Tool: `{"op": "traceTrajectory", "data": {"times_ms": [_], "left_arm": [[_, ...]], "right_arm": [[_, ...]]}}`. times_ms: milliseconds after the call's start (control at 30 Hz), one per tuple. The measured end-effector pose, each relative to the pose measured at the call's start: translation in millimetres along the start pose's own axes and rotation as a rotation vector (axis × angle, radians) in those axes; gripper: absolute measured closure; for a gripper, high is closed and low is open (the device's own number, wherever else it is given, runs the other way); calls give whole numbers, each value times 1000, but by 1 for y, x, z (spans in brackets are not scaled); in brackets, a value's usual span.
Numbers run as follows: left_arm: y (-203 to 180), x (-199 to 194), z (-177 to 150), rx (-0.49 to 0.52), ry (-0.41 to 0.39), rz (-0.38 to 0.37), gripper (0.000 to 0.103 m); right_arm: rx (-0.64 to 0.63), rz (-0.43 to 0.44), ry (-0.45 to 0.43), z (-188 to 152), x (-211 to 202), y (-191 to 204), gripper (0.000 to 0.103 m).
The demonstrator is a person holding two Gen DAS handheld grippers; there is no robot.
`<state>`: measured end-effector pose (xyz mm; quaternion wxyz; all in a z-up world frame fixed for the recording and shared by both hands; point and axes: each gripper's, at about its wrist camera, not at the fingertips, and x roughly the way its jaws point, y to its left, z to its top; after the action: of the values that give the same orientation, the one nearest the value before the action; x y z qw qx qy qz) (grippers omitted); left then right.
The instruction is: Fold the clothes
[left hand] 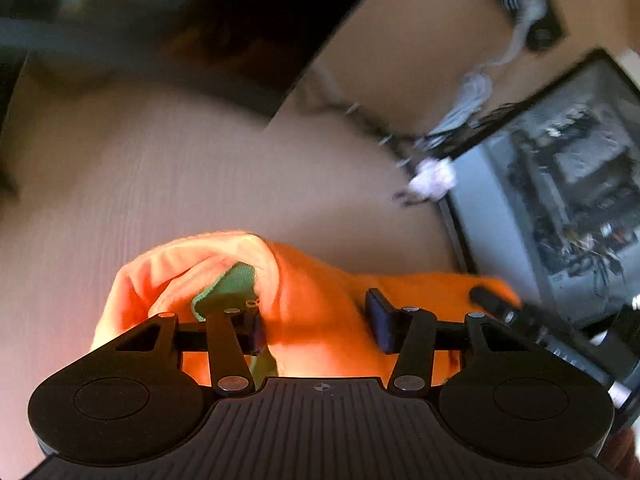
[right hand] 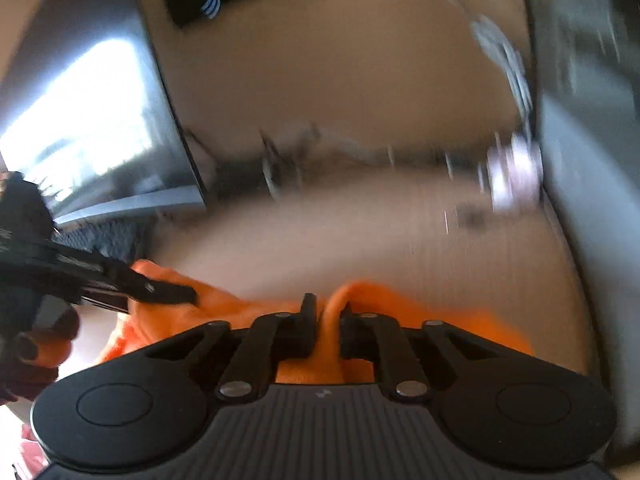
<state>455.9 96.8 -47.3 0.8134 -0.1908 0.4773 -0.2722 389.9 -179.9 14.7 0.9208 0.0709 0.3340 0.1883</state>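
Observation:
An orange garment [left hand: 316, 292] with a green neck label [left hand: 228, 288] lies bunched on the pale wooden table [left hand: 200, 168]. My left gripper [left hand: 318, 320] is open, its jaws wide apart with a fold of the orange cloth lying between them. My right gripper [right hand: 329, 320] is shut on a ridge of the orange garment [right hand: 420, 308]. The left gripper also shows in the right wrist view [right hand: 176, 294], resting on the cloth at the left. Both views are blurred.
An open computer case [left hand: 568, 184] stands at the right of the table, with white and black cables [left hand: 472, 96] and crumpled white paper [left hand: 434, 178] beside it. A silver box [right hand: 100, 128] stands at the left in the right wrist view.

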Motion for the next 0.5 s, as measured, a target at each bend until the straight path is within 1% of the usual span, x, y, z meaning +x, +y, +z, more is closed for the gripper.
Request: {"op": "traceTrajectory", "data": {"times_ms": [67,100,167,267,333,500], "left_arm": [[-12,-15,-2,73,-53,2,50],[-17,-21,-4,99,-74,4,53],[-21,-29,-10,115,-98,12,61],[-24,-41,-8,116,-140,-6,68],[-27,-50,-7,119,-165,-18,69],[-39,-73,-20,159,-179,-38,72]], "right_arm": [[-35,15,-41,11,-11,3,94],[-45,15,-50,13,-15,3,94],[-41,14,-51,15,-18,2,94],[-31,22,-66,16,-25,1,94],[-32,33,-83,17,-33,3,94],[-85,86,-120,19,-59,18,94]]}}
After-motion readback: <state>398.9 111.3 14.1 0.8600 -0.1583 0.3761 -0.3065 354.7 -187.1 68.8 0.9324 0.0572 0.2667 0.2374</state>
